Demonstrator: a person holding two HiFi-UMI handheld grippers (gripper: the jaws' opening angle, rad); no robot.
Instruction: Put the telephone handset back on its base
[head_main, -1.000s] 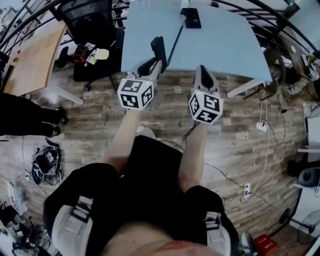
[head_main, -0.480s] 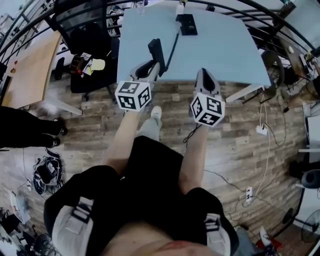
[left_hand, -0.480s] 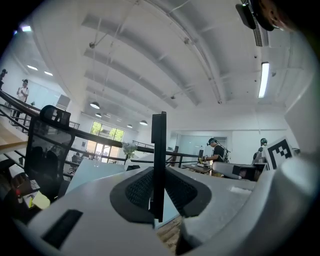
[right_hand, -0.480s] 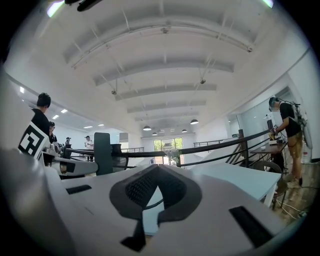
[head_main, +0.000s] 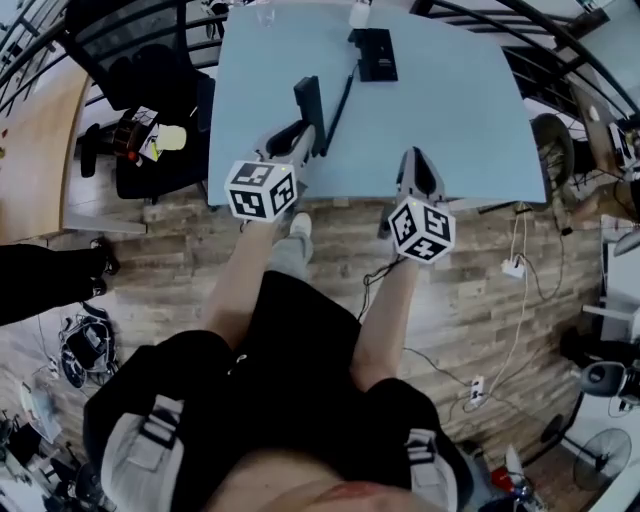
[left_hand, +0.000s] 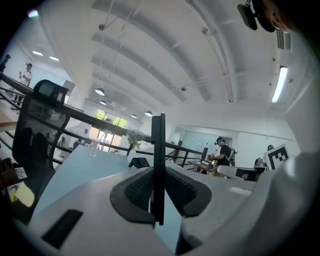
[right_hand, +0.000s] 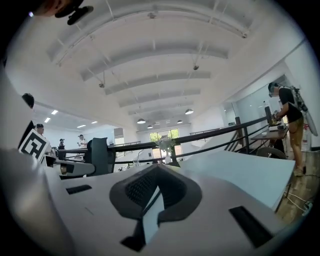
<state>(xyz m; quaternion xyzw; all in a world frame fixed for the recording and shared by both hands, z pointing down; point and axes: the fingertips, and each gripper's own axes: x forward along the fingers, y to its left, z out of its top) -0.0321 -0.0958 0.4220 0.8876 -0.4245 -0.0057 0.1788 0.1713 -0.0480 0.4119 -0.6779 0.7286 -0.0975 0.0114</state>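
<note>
The black telephone handset (head_main: 308, 100) stands upright over the near part of the light blue table (head_main: 450, 110), with my left gripper (head_main: 303, 135) shut on its lower end. A black cord (head_main: 340, 95) runs from it to the black base (head_main: 375, 55) at the table's far side. In the left gripper view the handset (left_hand: 158, 165) shows edge-on as a thin bar between the jaws, and the base (left_hand: 138, 162) lies beyond it. My right gripper (head_main: 418, 160) hovers at the table's near edge, shut and holding nothing (right_hand: 156, 187). From the right gripper view the handset (right_hand: 102, 155) appears at the left.
A black office chair (head_main: 150, 90) stands left of the table, beside a wooden desk (head_main: 30, 130). A white vase (head_main: 360, 15) sits at the table's far edge, next to the base. Black railings curve behind the table. Cables (head_main: 515, 265) lie on the wood floor at the right.
The person has stepped closer to the table. Both grippers have moved forward over its near edge, the left one still holding the handset.
</note>
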